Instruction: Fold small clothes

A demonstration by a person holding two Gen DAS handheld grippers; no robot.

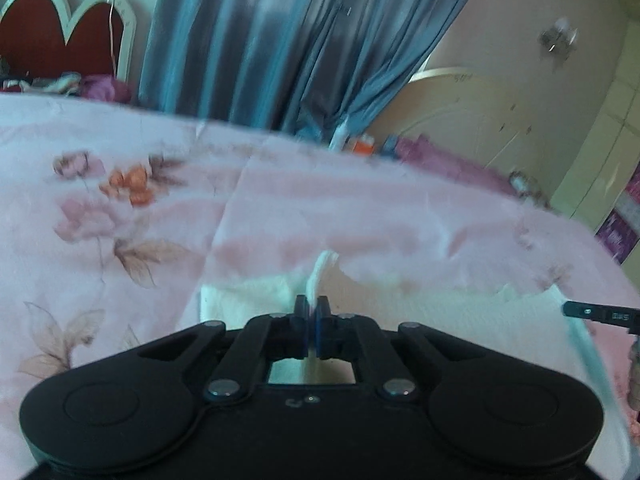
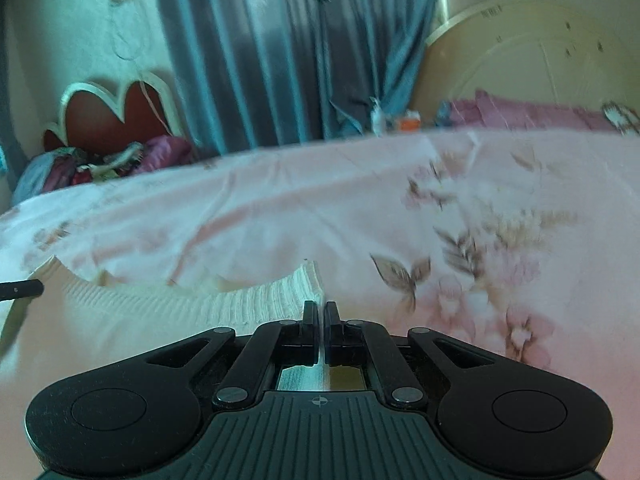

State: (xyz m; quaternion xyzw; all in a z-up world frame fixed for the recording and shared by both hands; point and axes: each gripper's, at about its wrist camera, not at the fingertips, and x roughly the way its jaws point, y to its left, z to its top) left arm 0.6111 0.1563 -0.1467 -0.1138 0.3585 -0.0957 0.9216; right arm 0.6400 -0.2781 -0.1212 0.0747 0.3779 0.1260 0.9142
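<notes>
Though small white characters show on the dark finger tip of the right gripper (image 1: 600,315) at the right edge of the left wrist view, blur leaves them unreadable, and no other writing can be made out. Both views are smeared, so the flowers on the pink bedsheet (image 1: 360,208) look soft. Near both cameras, a cream ribbed knit garment (image 2: 160,312) lies on the sheet, its long axis running left to right; its near part is hidden under the gripper bodies. Clenched on a raised fold of the knit, the left gripper (image 1: 312,306) pinches its left end. At the right end, the right gripper (image 2: 321,312) likewise grips the ribbed edge, jaws nearly together. Blue-grey curtains (image 1: 260,40) hang far behind.
</notes>
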